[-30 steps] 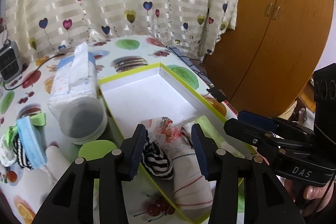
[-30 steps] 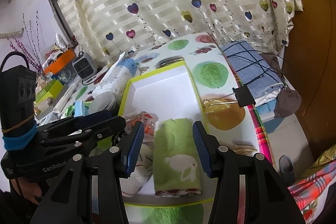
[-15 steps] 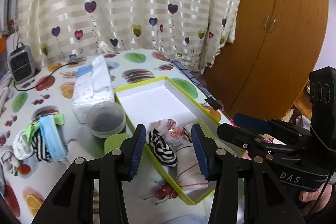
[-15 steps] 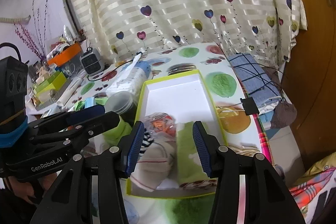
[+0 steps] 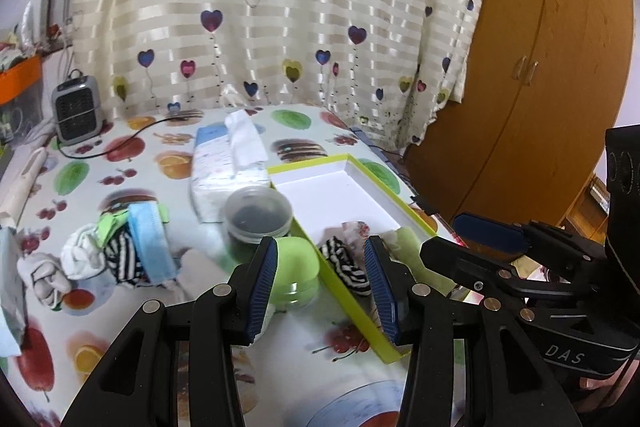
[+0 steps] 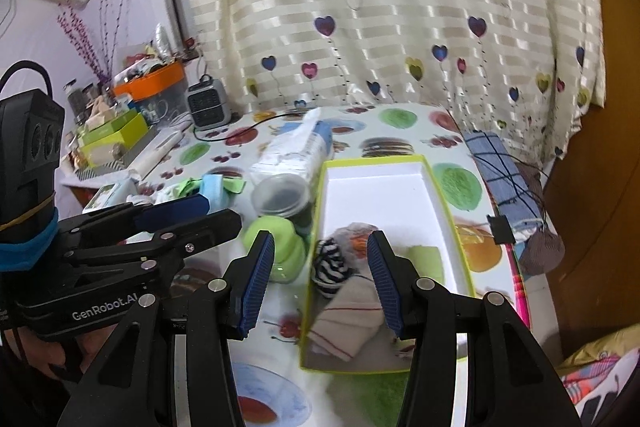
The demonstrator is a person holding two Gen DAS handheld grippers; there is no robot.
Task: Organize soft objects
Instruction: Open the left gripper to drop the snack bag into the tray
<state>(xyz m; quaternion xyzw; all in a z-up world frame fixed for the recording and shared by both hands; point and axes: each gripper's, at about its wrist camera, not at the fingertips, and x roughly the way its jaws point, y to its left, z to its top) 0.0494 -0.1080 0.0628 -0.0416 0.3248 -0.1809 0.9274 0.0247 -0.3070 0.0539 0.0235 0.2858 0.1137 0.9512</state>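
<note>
the left tool (image 5: 320,287) is seen at the bottom centre of its own view with its blue-padded jaws held wide apart and nothing gripped between them. the right tool (image 6: 322,283) is likewise seen at the bottom centre of its view, jaws wide and empty. both are held above the fruit-patterned worktop (image 5: 120,187). a shallow white cardboard box with a lime-green rim (image 6: 380,195) is placed in the middle of the right view; in its near end a black-and-white striped sock (image 6: 332,267), a folded white cloth with red stripes (image 6: 344,323) and a folded green towel (image 6: 424,259) are laid close together. at the left of the left view, a loose pile of small socks and a blue face mask (image 5: 148,239) is left on the worktop, well apart from the box. a clear round plastic container (image 5: 258,215) and a soft pack of tissues (image 5: 228,167) are seen just beside the box.
</note>
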